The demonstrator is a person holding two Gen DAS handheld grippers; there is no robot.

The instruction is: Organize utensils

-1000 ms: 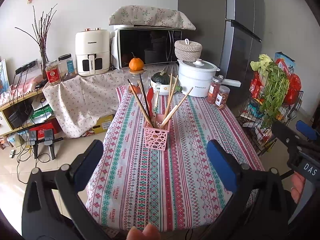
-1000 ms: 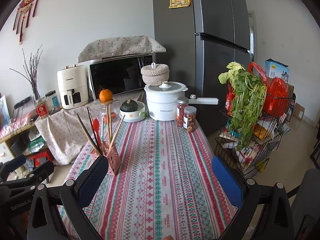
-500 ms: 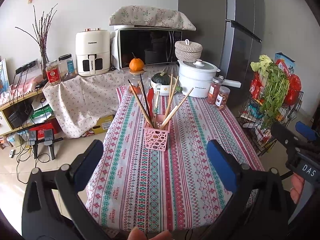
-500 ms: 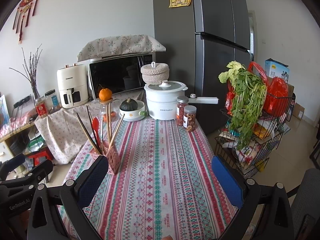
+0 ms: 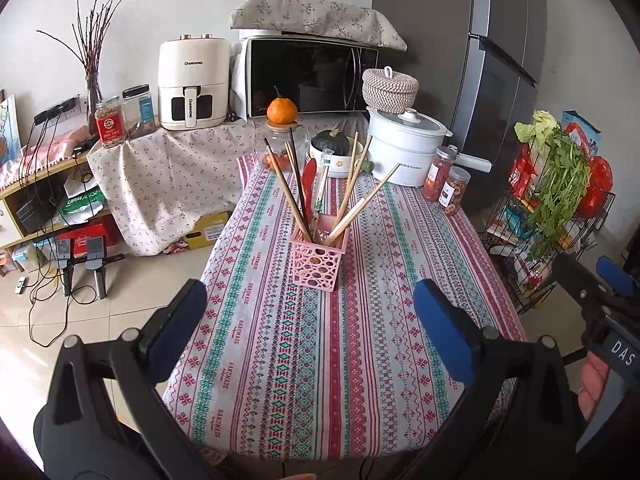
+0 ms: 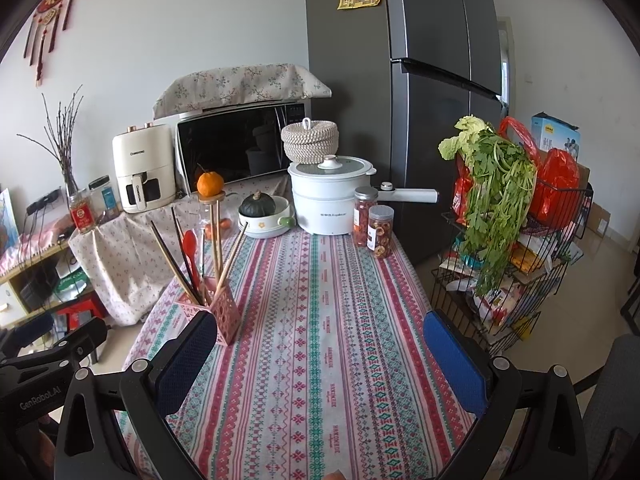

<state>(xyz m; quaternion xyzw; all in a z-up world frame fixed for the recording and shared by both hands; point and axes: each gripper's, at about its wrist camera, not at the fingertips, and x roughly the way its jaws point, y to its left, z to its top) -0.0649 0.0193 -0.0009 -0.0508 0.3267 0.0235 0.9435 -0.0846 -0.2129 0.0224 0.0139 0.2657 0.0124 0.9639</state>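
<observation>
From the left wrist view, the left gripper (image 5: 310,320) hangs with its fingers spread wide and nothing between them. The pink basket (image 5: 319,258) stands at twelve o'clock just beyond, on the striped tablecloth (image 5: 360,360), holding chopsticks (image 5: 362,208) and a red spoon (image 5: 307,184).

From the right wrist view, the right gripper (image 6: 320,356) is likewise wide and empty. The basket (image 6: 218,314) sits at ten o'clock, apparently just behind the left fingertip (image 6: 188,360).

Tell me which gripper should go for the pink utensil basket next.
Left. The pink basket sits straight ahead of the open left gripper, centred between its fingers. From the right gripper, also open, it stands off to the left, beside the left finger.
</observation>
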